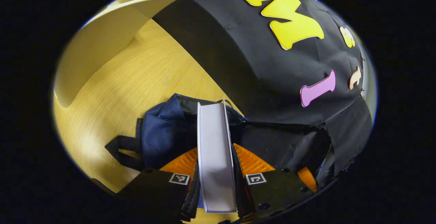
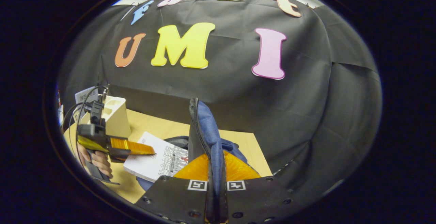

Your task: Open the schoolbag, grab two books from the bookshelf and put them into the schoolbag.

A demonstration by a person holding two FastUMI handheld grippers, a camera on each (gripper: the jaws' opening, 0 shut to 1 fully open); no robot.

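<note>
My left gripper (image 1: pixel 215 164) is shut on a white book (image 1: pixel 213 128), held edge-on with its page block facing me, just above the dark blue schoolbag (image 1: pixel 163 133) on the wooden table. In the right gripper view that same book (image 2: pixel 153 161) lies flat in the left gripper (image 2: pixel 136 148), at the bag's left side, with a hand (image 2: pixel 98 162) behind it. My right gripper (image 2: pixel 215 179) is shut on the schoolbag's zipped flap (image 2: pixel 204 125) and holds it upright. The cream bookshelf (image 2: pixel 114 115) stands at the back left.
The bookshelf's curved cream side (image 1: pixel 109 36) rises at the left of the wooden table (image 1: pixel 136 77). The bag's black straps (image 1: pixel 122 150) trail onto the table. The black cloth wall (image 2: pixel 238 98) closes off the back and right. Cables (image 2: pixel 76 111) hang near the shelf.
</note>
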